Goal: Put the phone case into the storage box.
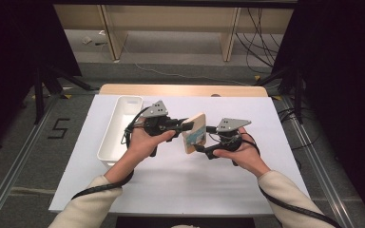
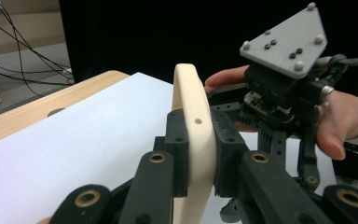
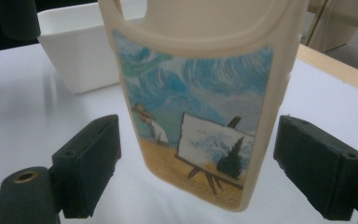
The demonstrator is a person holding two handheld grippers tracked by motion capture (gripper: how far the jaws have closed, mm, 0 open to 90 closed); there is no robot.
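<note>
A cream phone case (image 1: 194,133) with a painted picture of an easel under a swirling blue sky is held upright above the middle of the white table. My left gripper (image 1: 187,126) is shut on its edge; in the left gripper view both pads (image 2: 177,140) press on the thin cream rim (image 2: 192,102). From the right, my right gripper (image 1: 200,148) stands open around the case's lower end. In the right gripper view the painted face (image 3: 200,107) hangs between the two pads (image 3: 93,163), with a gap on each side.
A white rectangular tray (image 1: 119,130) lies on the white sheet (image 1: 171,180) to the left of my left hand, and appears behind the case (image 3: 81,51). The wooden table edge (image 1: 180,89) runs along the far side. Black stands and cables are on the floor beyond.
</note>
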